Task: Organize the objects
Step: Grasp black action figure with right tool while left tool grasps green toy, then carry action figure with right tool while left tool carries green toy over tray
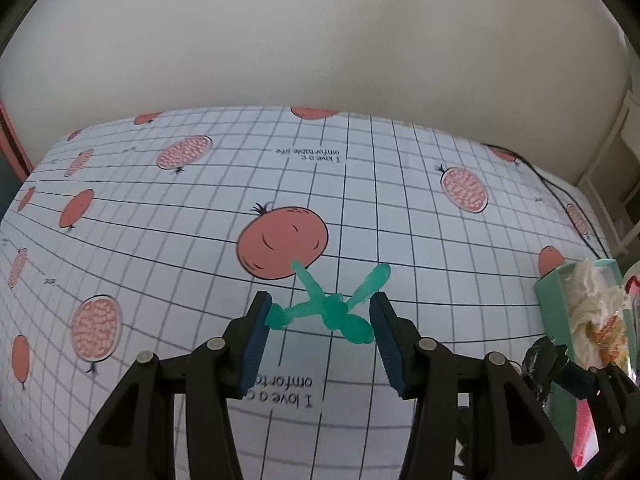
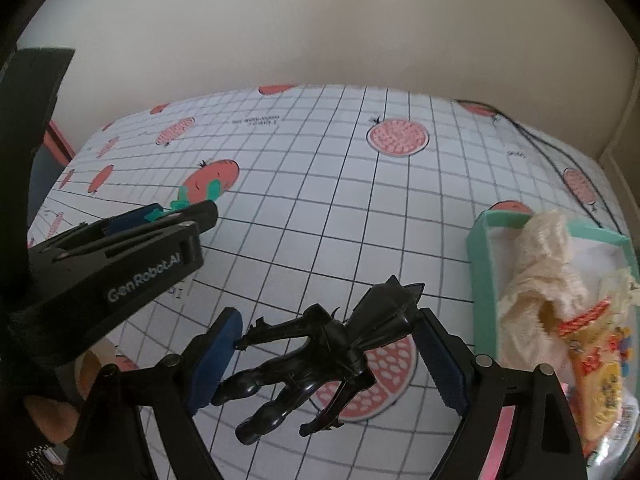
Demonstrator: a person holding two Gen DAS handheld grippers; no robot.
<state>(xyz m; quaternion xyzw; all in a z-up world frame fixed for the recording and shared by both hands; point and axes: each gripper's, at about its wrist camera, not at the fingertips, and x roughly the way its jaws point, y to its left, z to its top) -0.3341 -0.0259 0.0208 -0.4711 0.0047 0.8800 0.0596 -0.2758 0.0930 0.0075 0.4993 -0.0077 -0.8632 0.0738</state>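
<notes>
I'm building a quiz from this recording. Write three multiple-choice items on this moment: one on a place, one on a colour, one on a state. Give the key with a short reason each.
1. Where does the teal box stand relative to the right gripper?
A. to its right
B. to its left
C. directly behind it

2. What colour is the small toy between the left gripper's fingers?
A. black
B. green
C. yellow

3. How do the right gripper's jaws stand around the black figure?
A. clamped flat together
B. spread wide, figure between them
C. hidden from view

Key: 1 A, the box sits at the right edge of the right wrist view. 2 B, the left wrist view shows a translucent green toy. 3 B, both blue pads stand apart with the figure in the gap; whether they touch it is unclear.
</notes>
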